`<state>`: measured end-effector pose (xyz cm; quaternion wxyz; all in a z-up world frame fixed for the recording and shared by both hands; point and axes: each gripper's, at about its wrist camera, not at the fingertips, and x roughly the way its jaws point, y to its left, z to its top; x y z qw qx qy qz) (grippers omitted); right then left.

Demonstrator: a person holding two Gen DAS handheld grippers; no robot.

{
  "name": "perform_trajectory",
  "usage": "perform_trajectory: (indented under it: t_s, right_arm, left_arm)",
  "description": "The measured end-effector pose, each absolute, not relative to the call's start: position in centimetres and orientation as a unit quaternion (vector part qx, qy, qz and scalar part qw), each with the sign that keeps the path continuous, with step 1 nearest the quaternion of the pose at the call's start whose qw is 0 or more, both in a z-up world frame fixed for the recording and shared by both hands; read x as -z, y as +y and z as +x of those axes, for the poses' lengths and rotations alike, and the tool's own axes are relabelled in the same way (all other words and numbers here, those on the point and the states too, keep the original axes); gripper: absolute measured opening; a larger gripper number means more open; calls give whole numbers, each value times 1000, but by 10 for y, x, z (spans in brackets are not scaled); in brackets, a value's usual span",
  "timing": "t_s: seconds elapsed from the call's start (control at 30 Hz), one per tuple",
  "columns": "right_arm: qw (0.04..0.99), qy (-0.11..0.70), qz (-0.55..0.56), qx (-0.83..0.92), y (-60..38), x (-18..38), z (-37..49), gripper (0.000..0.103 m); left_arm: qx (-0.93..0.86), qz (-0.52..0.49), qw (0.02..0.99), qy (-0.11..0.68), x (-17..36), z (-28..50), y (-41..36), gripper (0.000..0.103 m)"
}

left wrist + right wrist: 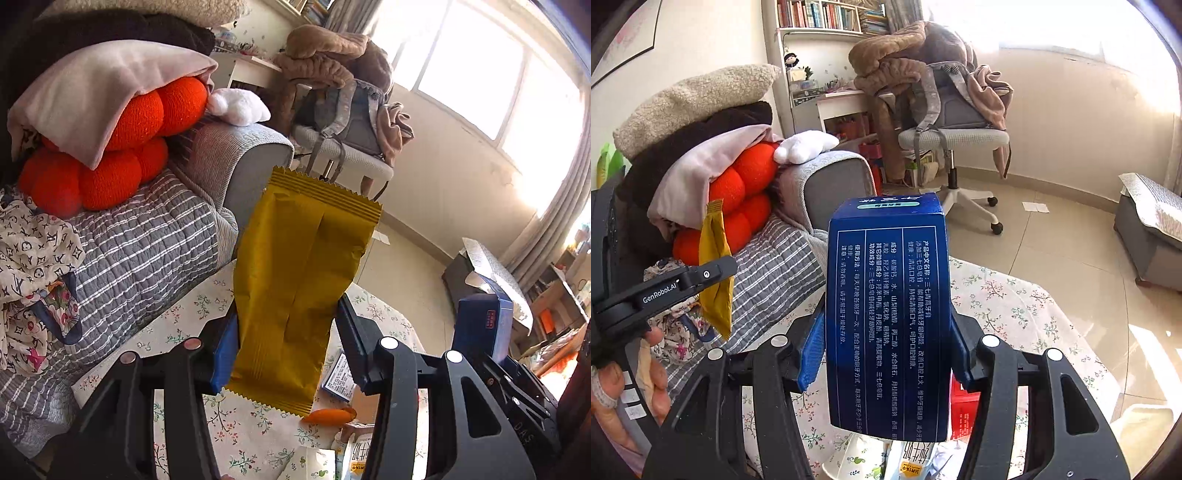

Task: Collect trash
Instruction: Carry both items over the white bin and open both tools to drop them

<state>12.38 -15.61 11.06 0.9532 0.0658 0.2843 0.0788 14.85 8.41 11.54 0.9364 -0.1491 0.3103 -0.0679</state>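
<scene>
Left wrist — claw (286, 332) grips wrapper (303, 280)

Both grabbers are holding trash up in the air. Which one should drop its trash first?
Hard to call. No bin shows in either view. The left gripper holds the yellow wrapper; the right gripper holds the blue box. Perhaps right: the stiff box should fall cleanly.

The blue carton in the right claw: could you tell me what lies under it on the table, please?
Under the blue carton show a red box, white printed packaging and the floral tablecloth. Whatever sits directly behind the carton is covered.
</scene>
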Motion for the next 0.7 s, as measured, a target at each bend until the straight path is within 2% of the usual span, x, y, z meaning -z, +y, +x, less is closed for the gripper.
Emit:
perform_trajectory:
  t_s: [0.2,0.47,0.7]
  right_arm:
    - [960,264,88,1,-213,-107,91,53]
    - [939,271,139,159,-321,-85,33,53]
    - [870,322,204,311,-417,-37,-14,53]
  left_arm:
    - [88,-111,952,270,-122,129,44,49]
    - [143,-70,952,263,-116,113,-8,49]
    - [191,-13,947,260,-110,89,-65,49]
